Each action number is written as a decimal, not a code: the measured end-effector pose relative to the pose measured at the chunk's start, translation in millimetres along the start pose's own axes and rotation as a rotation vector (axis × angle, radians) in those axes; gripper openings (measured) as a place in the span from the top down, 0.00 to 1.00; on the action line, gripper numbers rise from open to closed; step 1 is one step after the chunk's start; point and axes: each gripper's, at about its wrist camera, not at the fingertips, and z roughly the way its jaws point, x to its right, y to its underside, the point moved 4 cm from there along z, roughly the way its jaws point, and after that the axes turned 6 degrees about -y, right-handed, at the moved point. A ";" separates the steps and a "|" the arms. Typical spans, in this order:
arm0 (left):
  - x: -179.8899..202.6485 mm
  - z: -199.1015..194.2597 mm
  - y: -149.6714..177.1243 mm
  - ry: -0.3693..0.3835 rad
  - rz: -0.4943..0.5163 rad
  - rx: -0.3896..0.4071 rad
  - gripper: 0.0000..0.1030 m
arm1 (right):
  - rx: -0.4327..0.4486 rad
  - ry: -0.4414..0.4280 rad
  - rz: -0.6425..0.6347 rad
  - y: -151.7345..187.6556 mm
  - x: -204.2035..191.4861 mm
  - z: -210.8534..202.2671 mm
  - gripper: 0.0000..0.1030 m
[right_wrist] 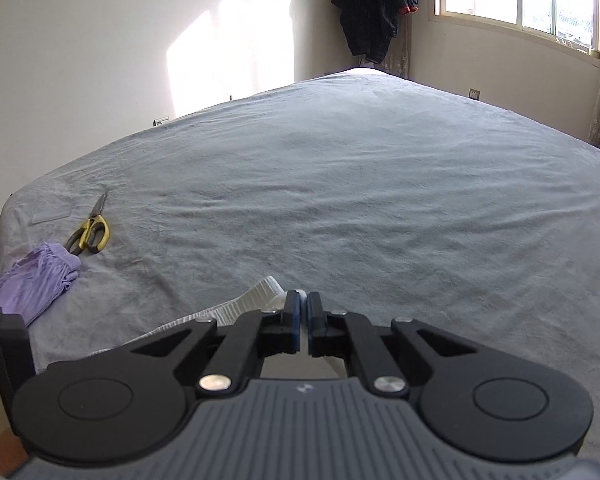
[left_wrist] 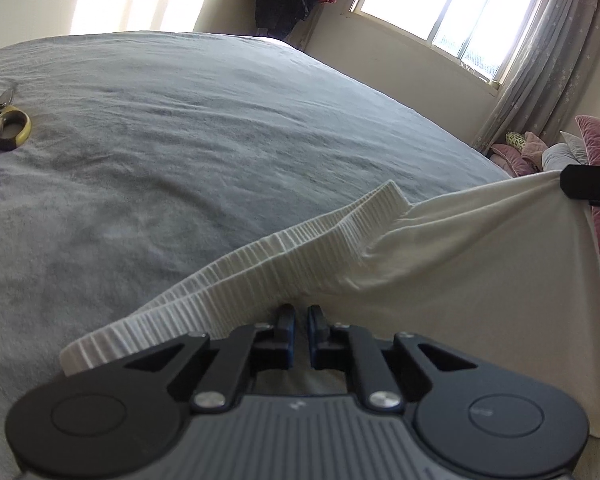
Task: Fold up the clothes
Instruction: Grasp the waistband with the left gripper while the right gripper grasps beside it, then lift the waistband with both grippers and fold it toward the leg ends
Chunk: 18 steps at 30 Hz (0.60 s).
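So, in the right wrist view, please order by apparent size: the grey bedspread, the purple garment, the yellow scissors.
1. grey bedspread, by far the largest.
2. purple garment.
3. yellow scissors, smallest, though they lie slightly farther from the camera, so the gap between the last two is less certain.

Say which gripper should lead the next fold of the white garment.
Right, probably. The right gripper already pinches a lifted corner of the white garment; the left gripper sits low at the ribbed hem, grip unclear.
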 end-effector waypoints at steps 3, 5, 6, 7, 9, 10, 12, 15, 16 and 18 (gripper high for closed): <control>-2.3 -0.4 -0.2 0.008 -0.012 -0.004 0.91 | 0.016 -0.036 -0.008 7.5 -21.4 -21.7 0.96; -5.7 -0.1 -0.7 0.022 -0.033 -0.011 0.91 | 0.018 -0.062 -0.011 15.0 -35.2 -33.1 0.96; -8.3 0.3 -1.1 0.032 -0.050 -0.015 0.91 | 0.018 -0.074 -0.013 18.9 -41.7 -37.7 0.96; -10.9 0.5 -1.5 0.042 -0.067 -0.019 0.91 | 0.017 -0.086 -0.013 23.3 -48.0 -41.6 0.96; -16.0 0.1 -1.6 0.066 -0.107 -0.026 0.91 | 0.016 -0.111 -0.009 32.4 -60.1 -48.9 0.96; -18.2 -0.3 -1.8 0.074 -0.121 -0.029 0.91 | 0.016 -0.123 -0.007 36.6 -65.3 -51.5 0.96; -23.0 -4.1 -1.7 0.089 -0.153 -0.040 0.91 | 0.012 -0.149 -0.002 47.8 -76.5 -54.9 0.96; -27.0 -12.9 -0.5 0.108 -0.178 -0.053 0.90 | -0.009 -0.169 -0.005 68.1 -90.3 -51.9 0.96; -28.8 -14.7 0.3 0.112 -0.177 -0.055 0.90 | -0.022 -0.172 0.001 76.1 -93.0 -48.0 0.96; -32.5 -18.4 1.9 0.120 -0.176 -0.059 0.90 | -0.054 -0.179 0.017 92.9 -96.8 -38.7 0.96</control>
